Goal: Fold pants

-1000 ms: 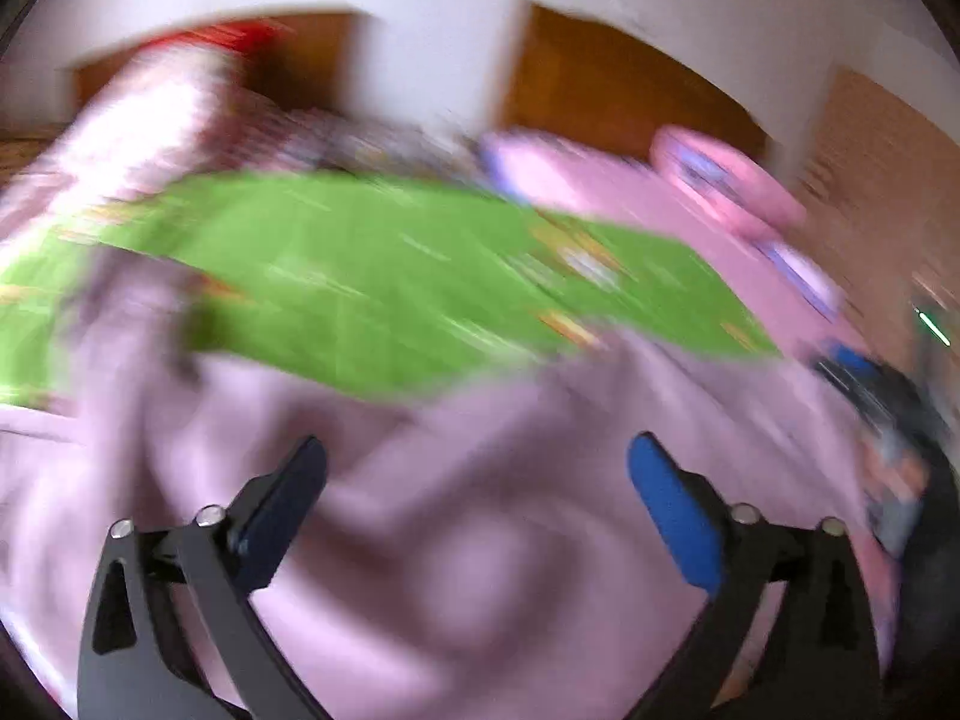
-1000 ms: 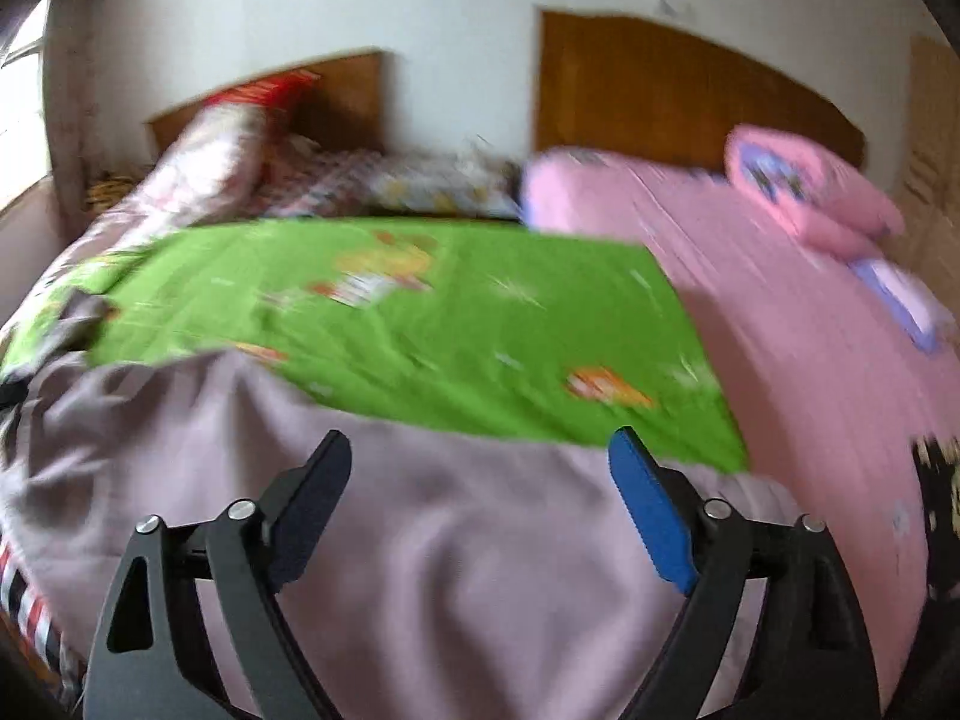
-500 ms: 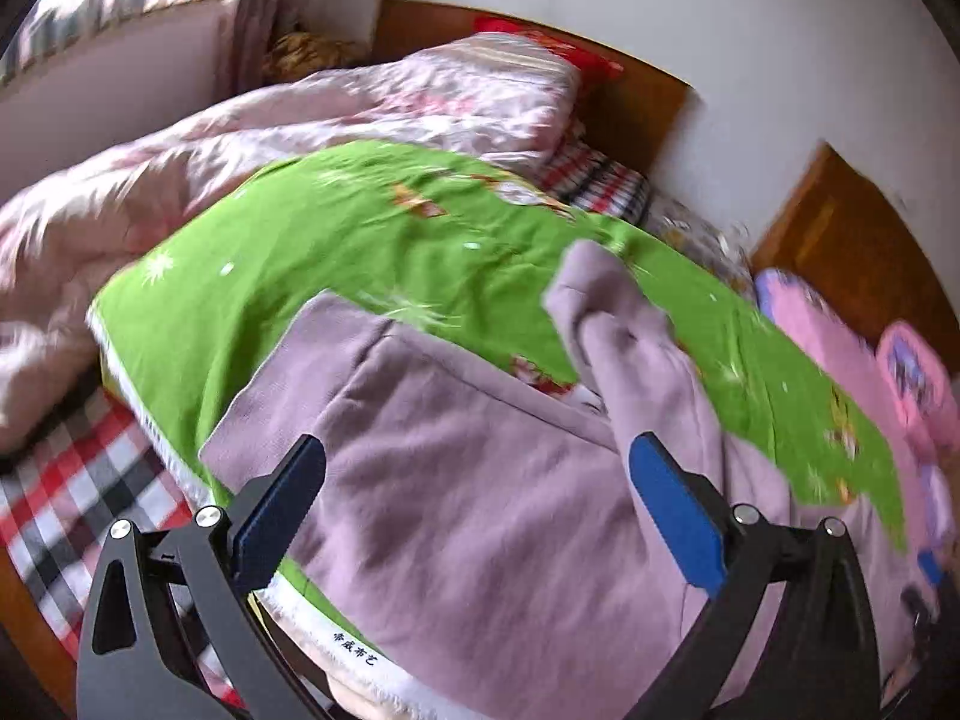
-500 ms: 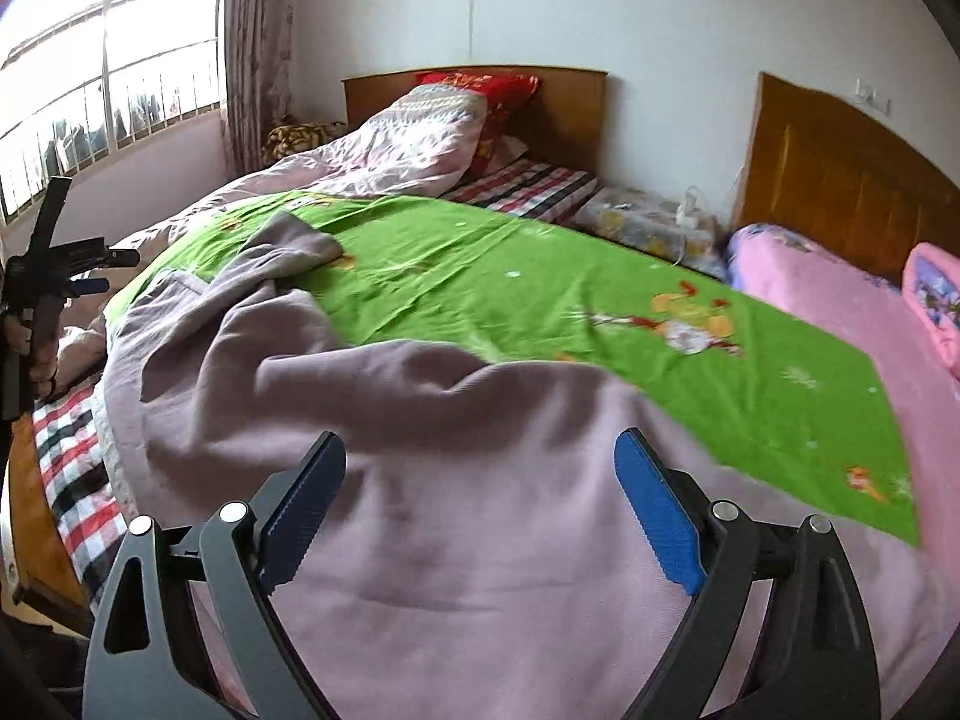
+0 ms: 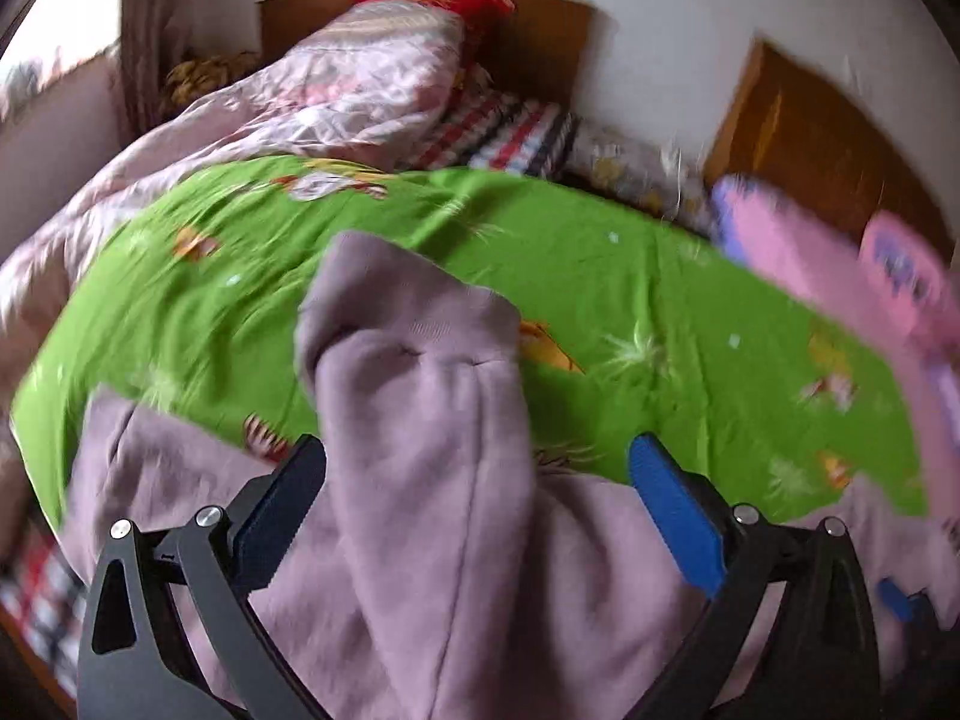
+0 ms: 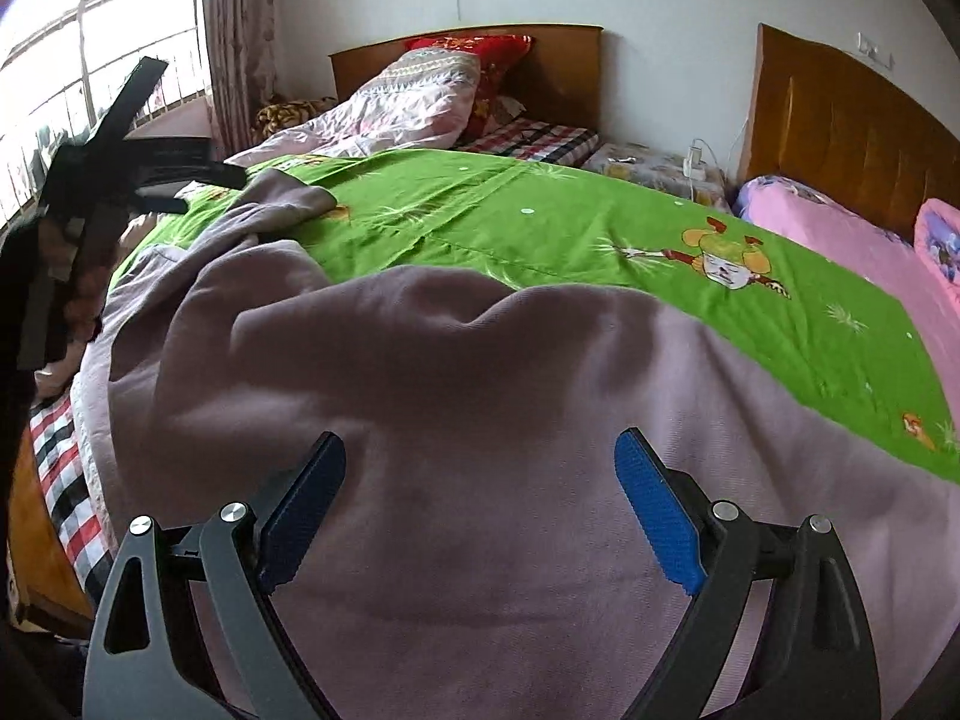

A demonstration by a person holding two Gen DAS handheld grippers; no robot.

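Mauve pants lie rumpled on a green bedspread. In the left wrist view one leg end is bunched up and runs between my fingers. My left gripper is open above it, holding nothing. In the right wrist view the pants spread wide under my right gripper, which is open and empty. The left gripper shows there at the far left, above the leg end.
The green spread covers the near bed. A pink quilt and red pillow lie at its headboard. A second bed with pink sheet stands right. A checked sheet edges the bed's left side. A window is left.
The left gripper has swung right, so the bunched leg end now sits between its fingers. The right gripper has shifted slightly closer over the pants. Both stay open.
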